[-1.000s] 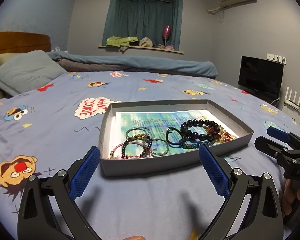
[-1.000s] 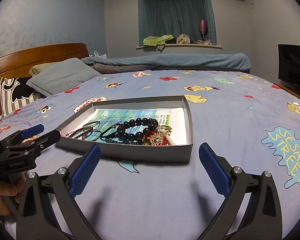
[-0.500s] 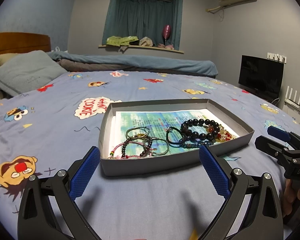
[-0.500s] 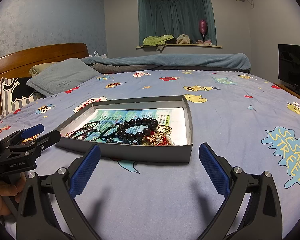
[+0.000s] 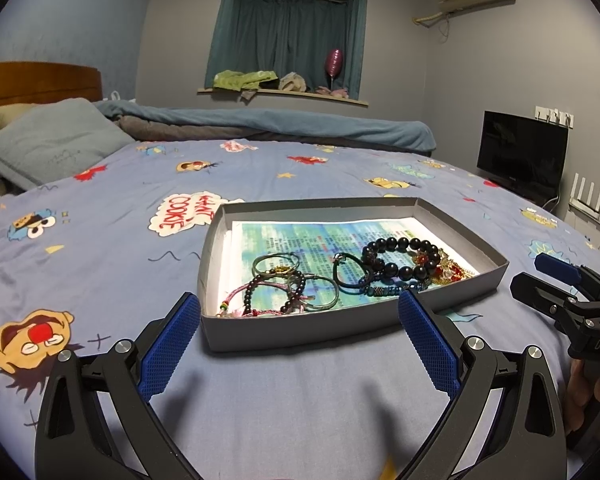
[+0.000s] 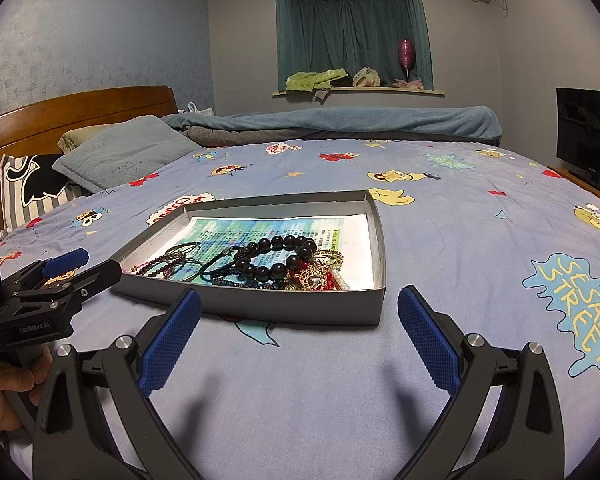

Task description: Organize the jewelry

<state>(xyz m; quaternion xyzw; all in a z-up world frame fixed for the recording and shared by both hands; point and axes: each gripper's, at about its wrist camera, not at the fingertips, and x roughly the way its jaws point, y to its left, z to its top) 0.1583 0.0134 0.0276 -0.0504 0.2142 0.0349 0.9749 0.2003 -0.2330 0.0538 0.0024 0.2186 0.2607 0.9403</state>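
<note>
A shallow grey box (image 5: 300,328) (image 6: 292,308) lies on the bed, lined with a printed blue-green sheet. Inside are several bracelets: a black bead bracelet (image 5: 400,258) (image 6: 276,260), thin cord bangles (image 5: 276,266) (image 6: 180,250), a dark small-bead string (image 5: 290,294), and a red-gold tangle (image 5: 448,268) (image 6: 316,276). My left gripper (image 5: 300,340) hovers open just short of the box's near wall, nothing between its blue pads. My right gripper (image 6: 300,336) is open too, in front of the box's near right side. Each gripper shows in the other's view: right (image 5: 548,284), left (image 6: 80,268).
The bed has a blue cartoon-print sheet (image 6: 480,220). A grey pillow (image 5: 48,144) and wooden headboard (image 6: 76,108) lie at the left, a rolled blue blanket (image 5: 280,124) at the back, a black screen (image 5: 520,156) at the right. A hand (image 6: 4,384) holds the left gripper's handle.
</note>
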